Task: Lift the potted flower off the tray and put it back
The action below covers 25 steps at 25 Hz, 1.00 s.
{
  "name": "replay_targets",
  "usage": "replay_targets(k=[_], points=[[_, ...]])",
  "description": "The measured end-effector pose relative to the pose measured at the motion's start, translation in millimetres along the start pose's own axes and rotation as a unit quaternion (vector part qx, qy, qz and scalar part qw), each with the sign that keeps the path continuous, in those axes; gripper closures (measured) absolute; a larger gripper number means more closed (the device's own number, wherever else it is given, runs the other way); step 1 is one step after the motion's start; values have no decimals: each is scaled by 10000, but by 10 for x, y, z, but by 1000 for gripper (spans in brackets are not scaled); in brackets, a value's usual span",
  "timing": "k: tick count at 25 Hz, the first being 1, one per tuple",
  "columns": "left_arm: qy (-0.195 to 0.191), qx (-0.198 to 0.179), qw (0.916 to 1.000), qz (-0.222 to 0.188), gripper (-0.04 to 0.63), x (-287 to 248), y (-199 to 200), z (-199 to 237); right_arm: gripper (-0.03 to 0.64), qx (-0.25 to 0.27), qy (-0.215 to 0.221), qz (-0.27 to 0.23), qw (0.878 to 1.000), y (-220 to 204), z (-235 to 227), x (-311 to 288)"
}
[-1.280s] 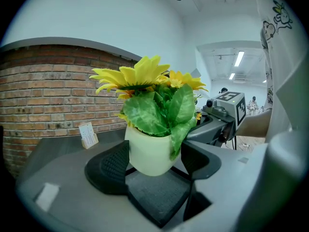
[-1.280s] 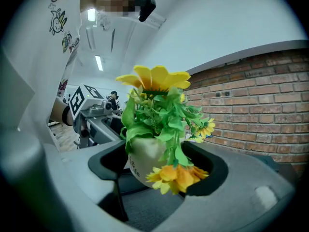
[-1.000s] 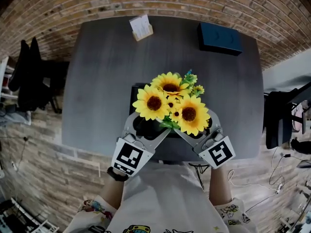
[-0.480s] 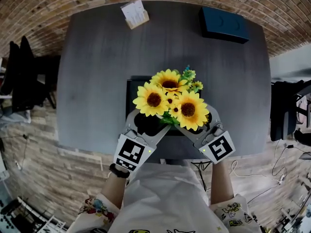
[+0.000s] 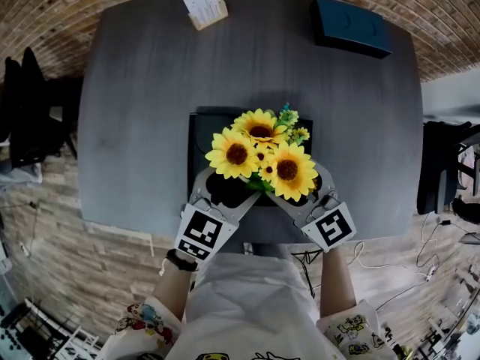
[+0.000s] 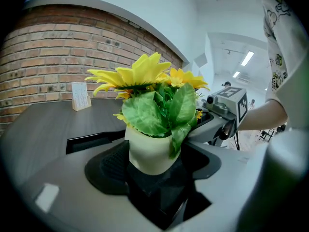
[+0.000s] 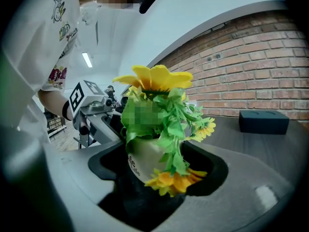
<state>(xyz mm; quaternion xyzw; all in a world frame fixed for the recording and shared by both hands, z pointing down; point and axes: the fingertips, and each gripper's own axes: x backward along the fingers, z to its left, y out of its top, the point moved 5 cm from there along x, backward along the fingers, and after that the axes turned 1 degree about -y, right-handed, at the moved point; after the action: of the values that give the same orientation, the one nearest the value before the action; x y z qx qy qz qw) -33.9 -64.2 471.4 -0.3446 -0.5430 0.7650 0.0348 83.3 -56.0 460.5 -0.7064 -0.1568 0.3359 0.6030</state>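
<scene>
Over the black rectangular tray (image 5: 196, 147) on the dark grey table (image 5: 135, 126), the left gripper (image 5: 223, 193), jaws wide, clamps the cream pot of yellow artificial sunflowers (image 6: 149, 150), as does the right gripper (image 5: 302, 193). Lower it level, both sides together, releasing only once seated. Far off, a white card stand (image 5: 201, 4) and dark blue box (image 5: 351, 25) obstruct nothing.

You see yellow sunflowers (image 5: 259, 152) with brown centres, green leaves (image 6: 145, 117) and a cream pot (image 6: 147, 151) at centre frame, a black tray (image 5: 196, 137), a dark grey desk (image 5: 135, 111), and a navy box (image 5: 351, 25) upper right.
</scene>
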Motion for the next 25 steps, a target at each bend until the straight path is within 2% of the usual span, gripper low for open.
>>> replay_targets(k=[25], points=[[17,-218,9995,234,261,-127,-227,32,265,199,52,685,9974,-294,-7,-64]])
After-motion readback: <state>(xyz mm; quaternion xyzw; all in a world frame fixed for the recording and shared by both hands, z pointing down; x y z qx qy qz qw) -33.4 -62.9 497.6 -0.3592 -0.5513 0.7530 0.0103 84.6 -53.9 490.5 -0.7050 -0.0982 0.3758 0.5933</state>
